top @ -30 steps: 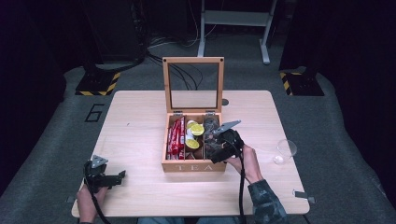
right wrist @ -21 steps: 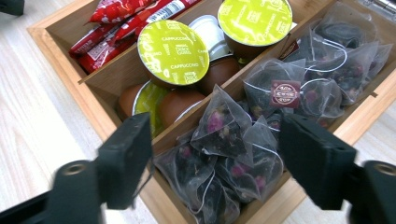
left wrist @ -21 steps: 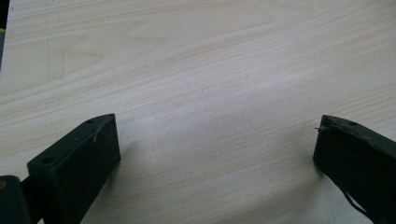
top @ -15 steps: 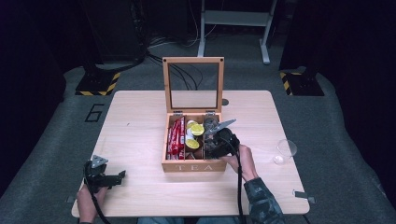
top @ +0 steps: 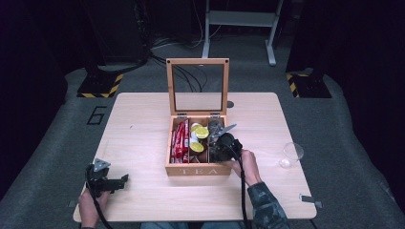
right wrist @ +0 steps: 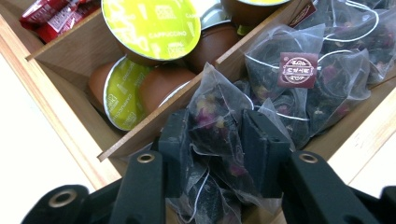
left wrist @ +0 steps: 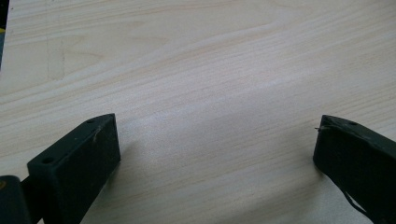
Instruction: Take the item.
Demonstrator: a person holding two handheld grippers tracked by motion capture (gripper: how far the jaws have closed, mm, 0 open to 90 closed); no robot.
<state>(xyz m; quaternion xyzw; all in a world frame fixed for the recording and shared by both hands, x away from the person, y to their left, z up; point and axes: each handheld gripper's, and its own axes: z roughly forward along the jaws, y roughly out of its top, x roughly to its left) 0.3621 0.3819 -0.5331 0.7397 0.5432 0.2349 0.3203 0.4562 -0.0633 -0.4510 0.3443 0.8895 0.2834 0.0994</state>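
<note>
Right gripper (right wrist: 212, 154) was down in the wooden tea box (top: 198, 170), right-hand compartment, jaws pinched on a clear mesh tea bag (right wrist: 210, 123) with dark leaves and pink petals inside. More of the same bags (right wrist: 299, 88) were piled next to it, one showing a maroon tag (right wrist: 297, 69). Middle compartment held coffee capsules with yellow-green lids (right wrist: 152, 25), one lid reading CAPPUCCINO; red sachets (top: 180, 139) sat in the left compartment. Box lid (top: 197, 86) stood upright, open. High view: box was near table (top: 133, 124) centre, right hand (top: 246, 162) at its front right corner. Left gripper (top: 107, 181) sat near the front left table edge, well apart from the box, jaws spread wide over bare wood, holding nothing. Clear plastic cup (top: 291, 153) was on the table to the right of the box
</note>
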